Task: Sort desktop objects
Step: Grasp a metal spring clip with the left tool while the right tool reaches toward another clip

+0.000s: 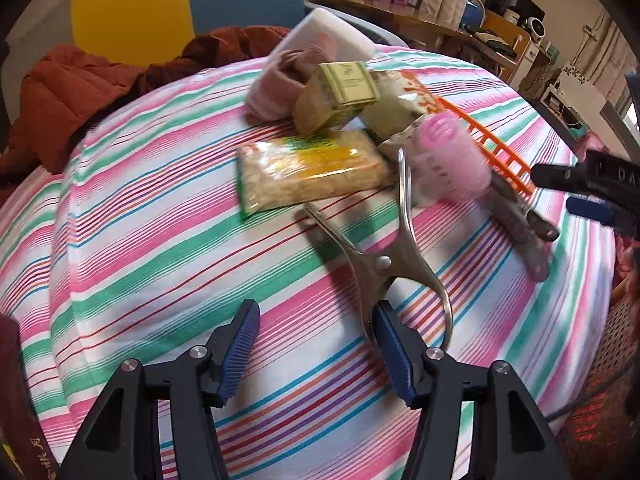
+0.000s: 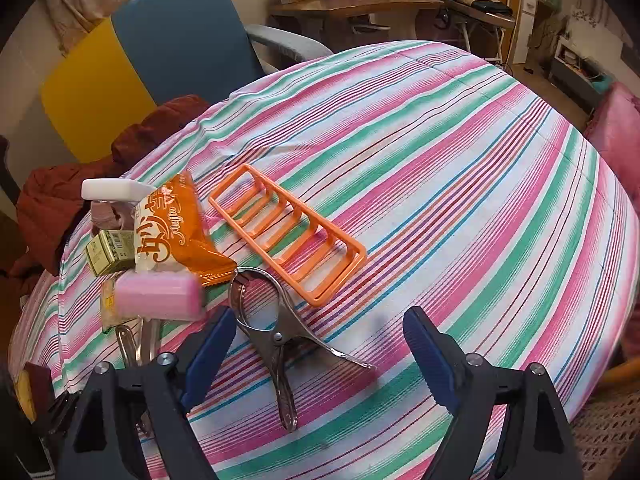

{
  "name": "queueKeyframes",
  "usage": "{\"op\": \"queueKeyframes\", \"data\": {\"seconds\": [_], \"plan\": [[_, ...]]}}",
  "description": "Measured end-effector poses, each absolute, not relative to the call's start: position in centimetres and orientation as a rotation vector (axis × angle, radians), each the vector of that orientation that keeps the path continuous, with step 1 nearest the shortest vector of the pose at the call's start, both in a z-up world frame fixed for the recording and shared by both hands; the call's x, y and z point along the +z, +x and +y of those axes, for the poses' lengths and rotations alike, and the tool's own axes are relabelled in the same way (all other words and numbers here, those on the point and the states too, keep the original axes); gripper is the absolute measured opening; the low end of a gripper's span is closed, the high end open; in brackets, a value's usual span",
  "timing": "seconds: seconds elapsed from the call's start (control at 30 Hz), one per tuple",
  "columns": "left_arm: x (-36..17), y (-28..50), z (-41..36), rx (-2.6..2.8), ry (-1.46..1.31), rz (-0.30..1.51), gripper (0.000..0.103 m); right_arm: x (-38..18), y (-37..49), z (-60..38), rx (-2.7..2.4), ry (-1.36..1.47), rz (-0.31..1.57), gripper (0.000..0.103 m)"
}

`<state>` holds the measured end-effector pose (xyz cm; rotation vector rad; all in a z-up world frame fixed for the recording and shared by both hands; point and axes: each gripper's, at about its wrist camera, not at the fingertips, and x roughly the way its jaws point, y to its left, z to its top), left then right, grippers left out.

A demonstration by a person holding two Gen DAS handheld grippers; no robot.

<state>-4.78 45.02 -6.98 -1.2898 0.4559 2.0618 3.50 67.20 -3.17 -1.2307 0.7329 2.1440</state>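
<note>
the left gripper (image 1: pixel 316 344) points down at a striped cloth (image 1: pixel 160 264), its blue-padded jaws apart with only cloth between them. a steel spring clamp (image 1: pixel 384 256) lies just ahead of its right finger, one curved handle running right up beside that finger's pad; whether they touch cannot be told. further ahead sits a clear packet of yellowish snack (image 1: pixel 312 172), and beyond that a green tea box (image 1: pixel 340 92) propped on other packets, with a rolled pink cloth (image 1: pixel 280 84) to the left of the box and a white foam block (image 1: pixel 332 36) at the far end. ahead and to the right are a pink hair roller (image 1: pixel 452 152) and an orange plastic rack (image 1: pixel 492 148).

the right gripper (image 2: pixel 320 344) also stands wide open, holding nothing. a second steel clamp (image 2: pixel 276 332) lies between its fingers, nearer the left one, one handle pointing back toward the camera. the rack (image 2: pixel 292 236) lies flat just ahead of it. ahead and to the left an orange snack bag (image 2: pixel 176 228) leans over the roller (image 2: pixel 160 296), with the tea box (image 2: pixel 110 250) and foam block (image 2: pixel 112 190) further left. the first clamp (image 2: pixel 132 340) shows only partly, beneath the roller.
</note>
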Motion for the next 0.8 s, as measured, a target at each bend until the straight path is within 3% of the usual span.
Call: {"op": "queueKeyframes", "data": {"seconds": [0.33, 0.53, 0.63, 0.73, 0.8], "plan": [[-6.9, -3.7, 37.4, 2.146, -1.186, 0.412, 0.064, -3.1, 1.8, 63.8, 2.353, -1.315, 0.811, 0.088], [-7.3, -2.3, 34.5, 2.165, -1.098, 0.365, 0.064, -4.8, -0.5, 62.1, 2.354, -1.454, 0.58, 0.093], [-6.8, -1.8, 33.5, 2.173, -1.137, 0.336, 0.063, -5.2, -0.7, 60.9, 2.366, -1.504, 0.498, 0.103], [-6.4, -1.7, 32.6, 2.162, -1.178, 0.275, 0.062, -5.8, -1.6, 58.9, 2.383, -1.579, 0.353, 0.103], [-6.2, -1.8, 31.9, 2.168, -1.221, 0.241, 0.062, -6.8, -1.7, 58.1, 2.442, -1.696, 0.528, 0.102]]}}
